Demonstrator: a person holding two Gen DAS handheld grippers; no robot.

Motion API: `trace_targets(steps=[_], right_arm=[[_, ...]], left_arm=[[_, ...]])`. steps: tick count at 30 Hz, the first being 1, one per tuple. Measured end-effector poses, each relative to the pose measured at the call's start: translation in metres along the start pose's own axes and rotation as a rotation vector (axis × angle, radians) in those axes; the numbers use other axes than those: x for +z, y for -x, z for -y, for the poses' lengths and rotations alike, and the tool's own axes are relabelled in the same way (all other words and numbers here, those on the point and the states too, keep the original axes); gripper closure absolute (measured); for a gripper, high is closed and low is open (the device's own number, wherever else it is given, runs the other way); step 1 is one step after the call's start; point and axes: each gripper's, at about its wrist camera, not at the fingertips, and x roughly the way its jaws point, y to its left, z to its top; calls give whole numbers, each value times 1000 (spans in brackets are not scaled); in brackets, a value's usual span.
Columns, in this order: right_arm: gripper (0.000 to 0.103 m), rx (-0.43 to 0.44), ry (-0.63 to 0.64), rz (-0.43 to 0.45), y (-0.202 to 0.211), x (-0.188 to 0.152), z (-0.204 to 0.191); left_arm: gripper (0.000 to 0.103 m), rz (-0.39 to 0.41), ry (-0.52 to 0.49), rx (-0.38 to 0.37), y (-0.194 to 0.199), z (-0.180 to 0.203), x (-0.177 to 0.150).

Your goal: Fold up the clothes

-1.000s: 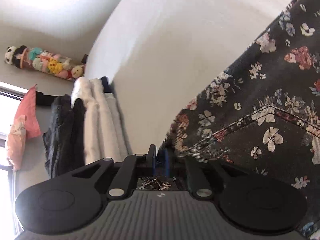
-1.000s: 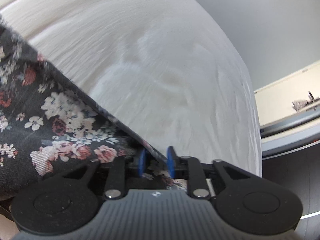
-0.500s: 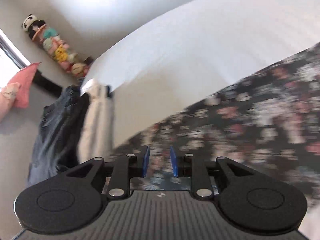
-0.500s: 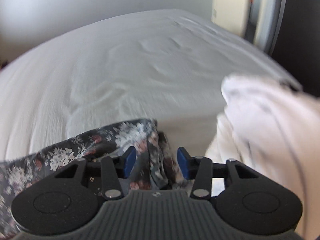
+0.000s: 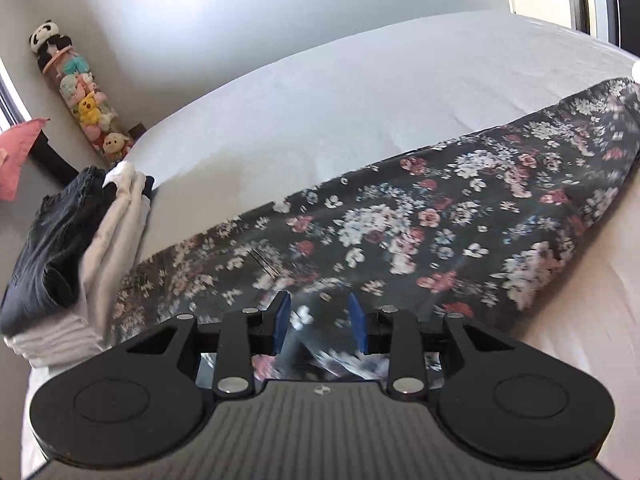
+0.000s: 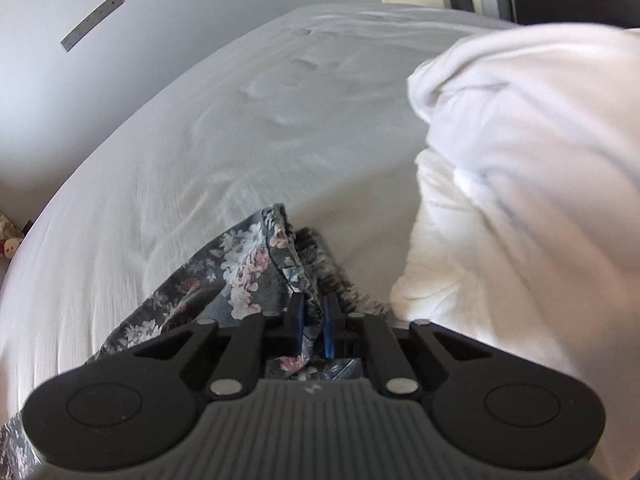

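Floral garment [image 5: 420, 216] spread as a long band on the bed [image 5: 320, 112], long axis running from the near left edge, beside the folded stack [image 5: 80, 248], out toward the far right.

Left tool [image 5: 319, 322]: pads wide apart, floral cloth lying between and under them, not pinched. Right tool [image 6: 313, 322]: pads narrow, clamped on a bunched hem or waistband of the garment [image 6: 256, 280]; cloth gathered into ridges just ahead of the tips.

Right-end cloth trails from the right tool back toward the left along the near edge of the bed. White heap [image 6: 520, 184] just beside the right tool, on its right, touching or nearly touching the garment's end; cannot tell which.

Judgement: one end held, other end free. Coming move turns on the long axis: left tool sits over the band's near-left part, so nearer to that end and the likely one to pinch it. Fold then across the length, end to end. Risk: white heap crowding the right end, possible snag.

Plush toys [image 5: 86, 108] in the far left corner, off the bed.
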Motion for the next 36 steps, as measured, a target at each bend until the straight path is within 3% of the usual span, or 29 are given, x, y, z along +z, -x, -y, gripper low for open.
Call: trace_targets(steps=[6,9,12,16,22,26,36], right_arm=[[92,-40,-29,-33,-4,0,16],[83,-64,-12,-11,-2,-3,13],[79,-97,16,39,7,-7,6],[79,-93,97,75,24,-18,-17],[79,57,283,32,31,-31,-73],[79,175,471,-25,27,-51,-136],[77,368,860,-141,-23,-106,-270]], left_arm=[[65,-22,46,1,7,0,-9],[65,-21,38,1,12,2,-12],[48,-1,20,-9,20,4,-15],[48,21,-6,-9,23,4,-12],[48,67,-103,-73,6,-7,17],[48,87,-208,-139,-20,-10,46],[48,100,-424,-193,-110,-5,91]])
